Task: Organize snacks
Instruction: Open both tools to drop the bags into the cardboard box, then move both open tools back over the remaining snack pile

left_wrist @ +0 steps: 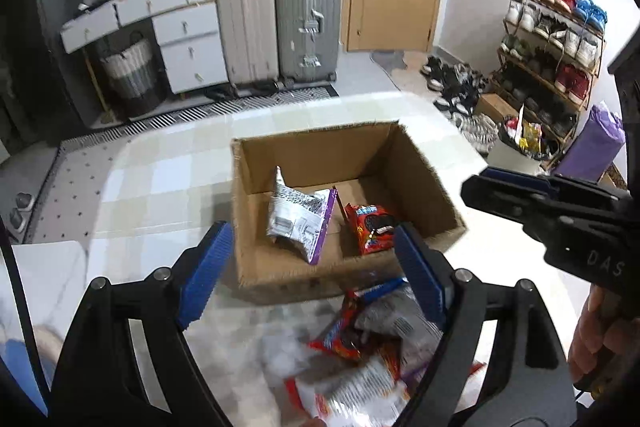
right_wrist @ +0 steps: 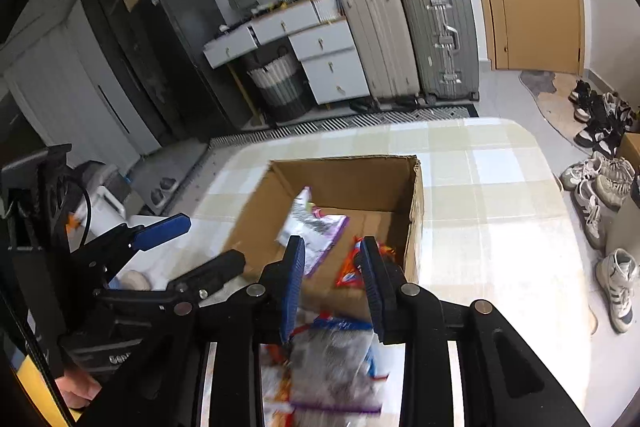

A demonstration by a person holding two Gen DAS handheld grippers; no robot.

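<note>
An open cardboard box [left_wrist: 424, 183] stands on the checked table; it also shows in the right wrist view [right_wrist: 416, 211]. Inside lie a silver-and-purple packet [left_wrist: 298, 219] and a red cookie packet [left_wrist: 372, 227]. A blurred heap of red and silver snack packets [left_wrist: 360, 359] lies on the table in front of the box. My left gripper [left_wrist: 310, 267] is open and empty above that heap, near the box's front wall. My right gripper [right_wrist: 332, 279] is open with nothing between its fingers, over the heap [right_wrist: 332, 359]. It also shows in the left wrist view [left_wrist: 520, 199].
The table [right_wrist: 500, 195] has a pale checked cloth and a rounded far edge. Beyond it stand suitcases [left_wrist: 280, 19], white drawers [left_wrist: 188, 39], a basket [left_wrist: 128, 75] and a shoe rack [left_wrist: 556, 39]. Shoes [right_wrist: 600, 195] lie on the floor at the right.
</note>
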